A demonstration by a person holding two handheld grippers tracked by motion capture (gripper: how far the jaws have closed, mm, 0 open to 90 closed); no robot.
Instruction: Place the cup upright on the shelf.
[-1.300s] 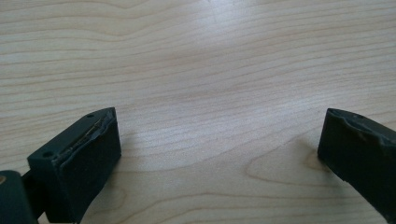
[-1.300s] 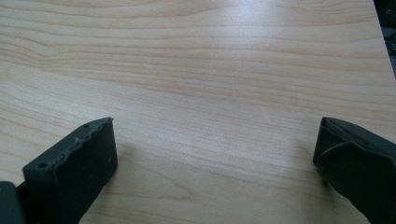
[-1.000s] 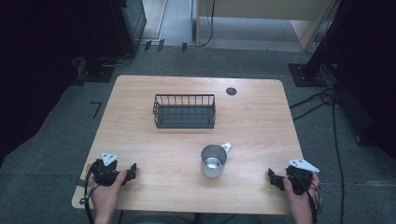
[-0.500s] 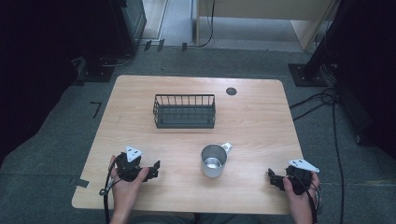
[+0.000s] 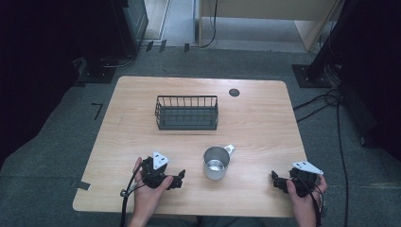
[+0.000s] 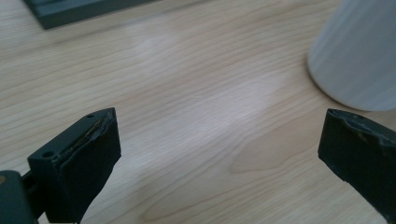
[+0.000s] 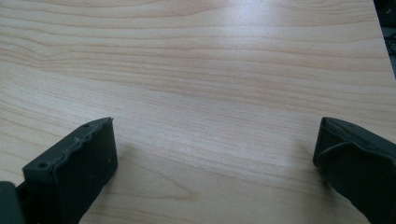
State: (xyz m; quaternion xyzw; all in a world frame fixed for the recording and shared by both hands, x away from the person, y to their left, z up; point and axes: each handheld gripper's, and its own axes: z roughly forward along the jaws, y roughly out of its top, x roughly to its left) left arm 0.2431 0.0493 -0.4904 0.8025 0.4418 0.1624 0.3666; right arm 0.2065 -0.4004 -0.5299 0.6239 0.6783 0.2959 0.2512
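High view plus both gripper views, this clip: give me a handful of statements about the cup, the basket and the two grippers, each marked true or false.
1. The metal cup stands upright on the table. True.
2. The cup sits inside the wire basket. False: it stands on the bare table, nearer the person than the basket.
3. The left gripper is open with nothing between its jaws. True; in the left gripper view only wood lies between them.
4. The right gripper is shut on the cup. False: it is open, near the table's right front edge, apart from the cup.
5. The basket holds a plate. False: it looks empty.
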